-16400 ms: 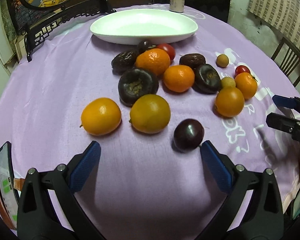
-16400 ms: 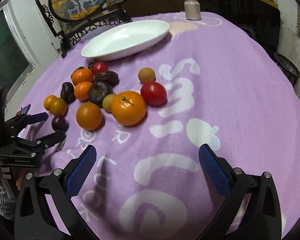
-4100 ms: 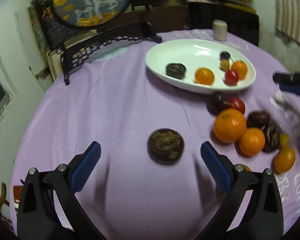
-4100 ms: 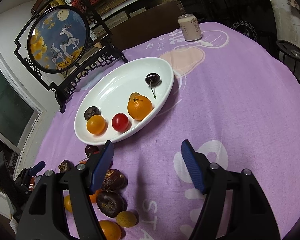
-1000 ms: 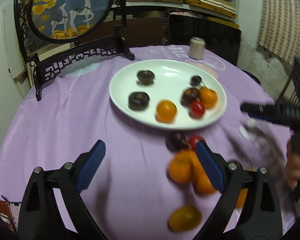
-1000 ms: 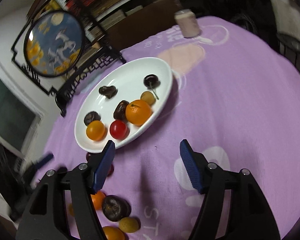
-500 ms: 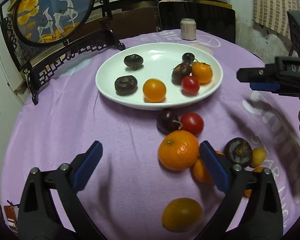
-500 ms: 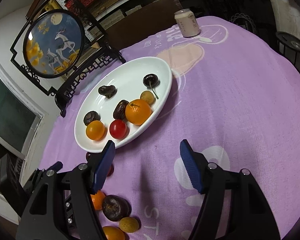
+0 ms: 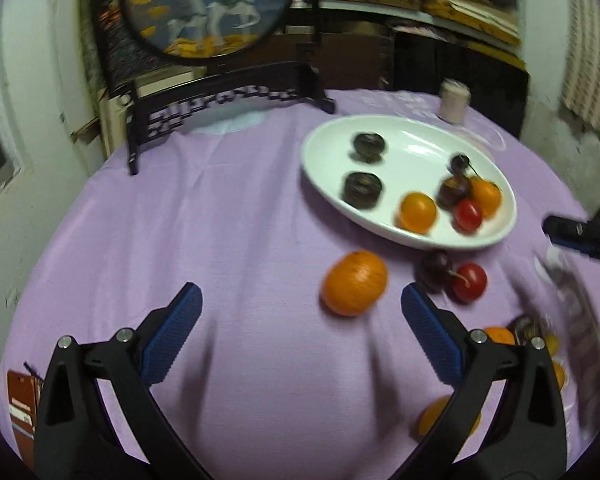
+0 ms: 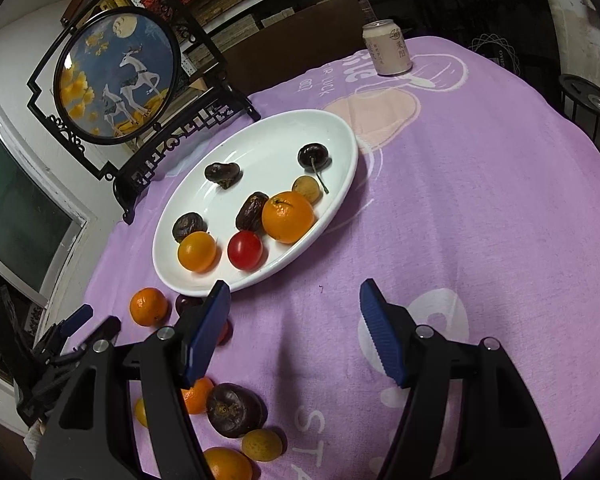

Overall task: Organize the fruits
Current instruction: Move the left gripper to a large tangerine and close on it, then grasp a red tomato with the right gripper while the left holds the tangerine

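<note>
A white oval plate (image 9: 496, 236) (image 10: 340, 128) on the purple cloth holds several fruits: oranges, a red tomato, dark wrinkled fruits, a cherry. My left gripper (image 9: 298, 326) is open and empty, with a loose orange (image 9: 354, 282) just beyond its fingers. A dark cherry (image 9: 434, 276) and a red tomato (image 9: 468, 282) lie right of it, below the plate. My right gripper (image 10: 294, 326) is open and empty, near the plate's front rim. More loose fruit lies at its lower left, among them a dark fruit (image 10: 234, 404) and an orange (image 10: 148, 306).
A framed round deer picture on a black stand (image 9: 204, 4) (image 10: 116, 76) stands behind the plate. A drink can (image 10: 386, 48) (image 9: 454, 100) stands at the far edge. My left gripper shows in the right wrist view (image 10: 76, 332), my right gripper in the left wrist view (image 9: 580, 232).
My left gripper has swung left and moved in; the loose orange now sits just beyond its fingers. My right gripper has hardly moved. Both stay open.
</note>
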A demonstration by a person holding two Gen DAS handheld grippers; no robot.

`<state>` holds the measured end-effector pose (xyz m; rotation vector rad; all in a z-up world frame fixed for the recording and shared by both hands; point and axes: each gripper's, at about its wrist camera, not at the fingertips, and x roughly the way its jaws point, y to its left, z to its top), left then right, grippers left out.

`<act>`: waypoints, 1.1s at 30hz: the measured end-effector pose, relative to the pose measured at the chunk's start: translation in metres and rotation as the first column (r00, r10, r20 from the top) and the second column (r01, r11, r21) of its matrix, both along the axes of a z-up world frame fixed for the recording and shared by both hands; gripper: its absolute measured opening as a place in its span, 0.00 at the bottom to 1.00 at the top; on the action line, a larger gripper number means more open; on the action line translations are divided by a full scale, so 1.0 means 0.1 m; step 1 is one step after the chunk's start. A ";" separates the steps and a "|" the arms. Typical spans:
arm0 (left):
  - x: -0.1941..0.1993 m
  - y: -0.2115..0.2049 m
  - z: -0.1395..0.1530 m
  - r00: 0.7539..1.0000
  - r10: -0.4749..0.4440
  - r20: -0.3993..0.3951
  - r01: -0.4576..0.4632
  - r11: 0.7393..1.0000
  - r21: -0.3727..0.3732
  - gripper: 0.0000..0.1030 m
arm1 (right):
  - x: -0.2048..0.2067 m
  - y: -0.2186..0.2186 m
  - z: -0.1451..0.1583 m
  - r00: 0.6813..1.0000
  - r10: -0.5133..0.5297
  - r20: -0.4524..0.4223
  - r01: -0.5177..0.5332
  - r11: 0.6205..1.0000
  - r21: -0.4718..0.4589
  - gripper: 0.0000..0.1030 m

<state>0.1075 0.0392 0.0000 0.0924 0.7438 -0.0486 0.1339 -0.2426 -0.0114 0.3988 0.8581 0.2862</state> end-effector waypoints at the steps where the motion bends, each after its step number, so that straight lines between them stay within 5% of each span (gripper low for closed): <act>1: 0.01 -0.07 -0.03 1.000 -0.012 -0.002 0.012 1.000 0.025 0.98 | 0.00 0.00 0.00 1.000 0.000 0.000 0.000 1.000 -0.001 0.66; 5: 0.04 -0.22 -0.15 0.999 -0.044 -0.024 0.046 0.995 0.089 0.98 | 0.00 0.02 0.00 1.000 0.003 0.000 -0.003 1.000 -0.006 0.66; 18: 0.10 -0.36 -0.24 0.993 -0.113 -0.036 0.116 0.989 0.088 0.96 | -0.01 0.08 -0.01 1.000 0.022 0.005 -0.022 0.999 -0.025 0.66; 21: 0.16 -0.37 -0.27 0.991 -0.124 -0.058 0.128 0.990 0.065 0.83 | -0.02 0.18 -0.02 0.998 0.058 0.010 -0.058 0.997 -0.046 0.66; 25: 0.26 -0.35 -0.34 0.977 -0.168 -0.128 0.166 0.986 -0.024 0.45 | -0.05 0.36 -0.04 0.991 0.135 0.022 -0.133 0.989 -0.071 0.66; 33: 0.24 -0.31 -0.33 0.982 -0.129 -0.135 0.126 0.991 -0.034 0.45 | -0.10 0.77 -0.07 0.968 0.245 0.048 -0.231 0.953 -0.197 0.64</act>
